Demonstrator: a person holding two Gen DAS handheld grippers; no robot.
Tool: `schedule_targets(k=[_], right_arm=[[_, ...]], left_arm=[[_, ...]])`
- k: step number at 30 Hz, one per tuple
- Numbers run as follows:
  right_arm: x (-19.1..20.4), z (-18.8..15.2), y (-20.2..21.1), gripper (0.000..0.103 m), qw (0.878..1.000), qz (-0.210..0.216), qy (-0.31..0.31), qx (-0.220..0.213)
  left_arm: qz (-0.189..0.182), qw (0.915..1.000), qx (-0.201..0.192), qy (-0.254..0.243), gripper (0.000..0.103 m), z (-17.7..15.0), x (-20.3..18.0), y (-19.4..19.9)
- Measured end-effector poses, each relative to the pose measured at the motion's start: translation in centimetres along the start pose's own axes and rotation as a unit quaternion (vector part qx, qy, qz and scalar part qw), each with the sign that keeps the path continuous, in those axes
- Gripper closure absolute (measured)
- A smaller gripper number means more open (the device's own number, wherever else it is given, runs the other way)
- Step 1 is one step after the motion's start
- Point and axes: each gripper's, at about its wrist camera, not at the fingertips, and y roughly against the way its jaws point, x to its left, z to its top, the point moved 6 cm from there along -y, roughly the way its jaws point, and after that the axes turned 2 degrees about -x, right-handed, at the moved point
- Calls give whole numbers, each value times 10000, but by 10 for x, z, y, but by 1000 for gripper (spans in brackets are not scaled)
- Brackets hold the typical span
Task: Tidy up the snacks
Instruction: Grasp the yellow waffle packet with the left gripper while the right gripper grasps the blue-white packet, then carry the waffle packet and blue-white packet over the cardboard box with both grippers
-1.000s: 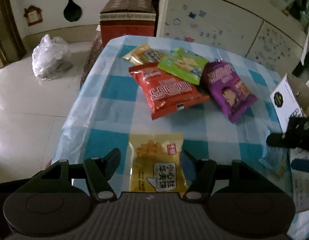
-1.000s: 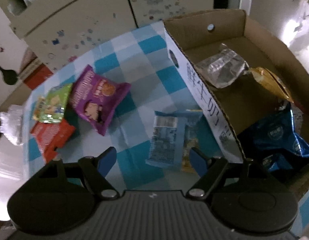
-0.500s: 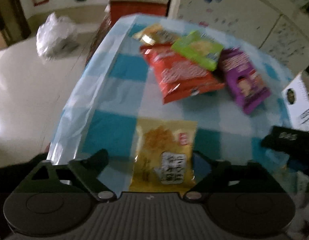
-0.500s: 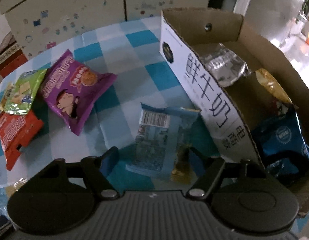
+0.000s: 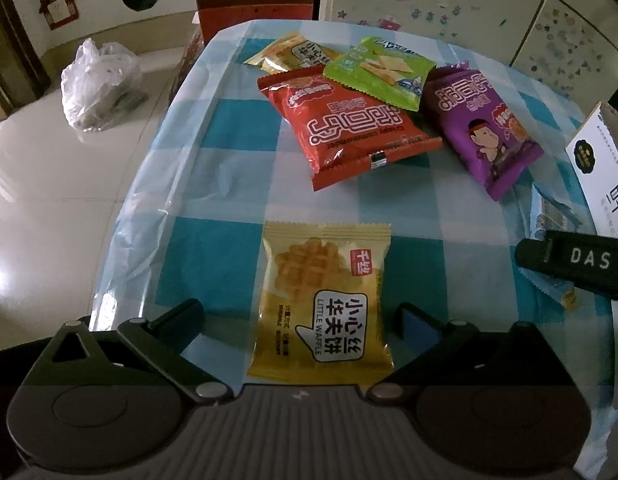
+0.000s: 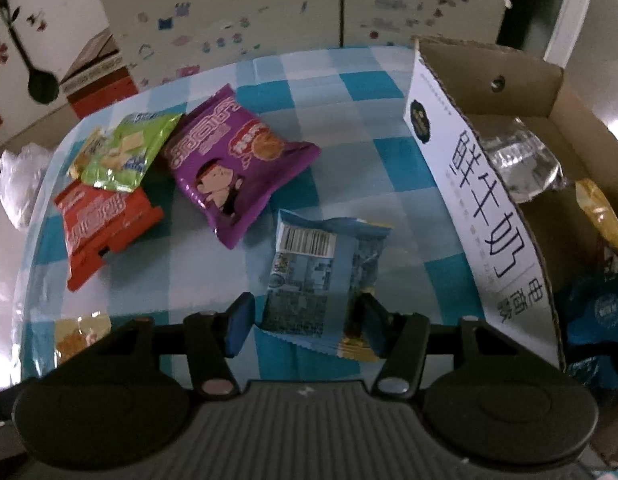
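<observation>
Two grippers work: right gripper (image 6: 299,322) pinches the blue pack (image 6: 323,276); lift it gently into the box (image 6: 485,216) at 3 o'clock; left gripper (image 5: 299,316) is opening wide around the waffle (image 5: 321,304)

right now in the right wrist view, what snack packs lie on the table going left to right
red pack → green pack → purple pack → blue pack, then the cardboard box

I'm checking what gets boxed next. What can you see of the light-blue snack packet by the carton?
The light-blue snack packet is a crinkly foil pouch, back side up with a barcode label and a yellow corner. It lies flat on the checked tablecloth, just left of the cardboard carton, between the right gripper fingers, whose jaws have closed onto its edges.
</observation>
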Motion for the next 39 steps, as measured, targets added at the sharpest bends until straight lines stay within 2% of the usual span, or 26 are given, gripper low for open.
schedule_targets(k=[7,12,14,17,19,21,24,34,39], right_arm=[[1,-3,-6,28,9999,-62,30,108],[2,-2,-9,25,9999,-59,-8,127],[2,-2,-9,26,9999,-73,-10,123],[2,-2,-8,36,9999,-129,20,87],[1,-1,-6,39,10000,-80,6,46],[1,-1,-4,39,10000,16,-56,47],[4,0,1,40,9998,166,-82,8],[10,12,42,41,9974,630,-44,-343],[10,18,65,42,9960,696,162,-542]], left_arm=[[-37,9999,-81,-112,0,-2,-1,1],[-34,9999,-93,-128,0,-2,-1,1],[-39,9998,-118,-145,0,-2,-1,1],[-54,9997,-157,-184,1,0,-2,1],[-108,9993,-258,-247,9,1,-4,4],[-144,9988,-351,-314,26,4,-6,7],[-217,9984,-418,-300,40,7,-6,11],[-394,9968,-679,-127,42,17,-9,27],[-488,9954,-813,-128,42,22,-11,36]])
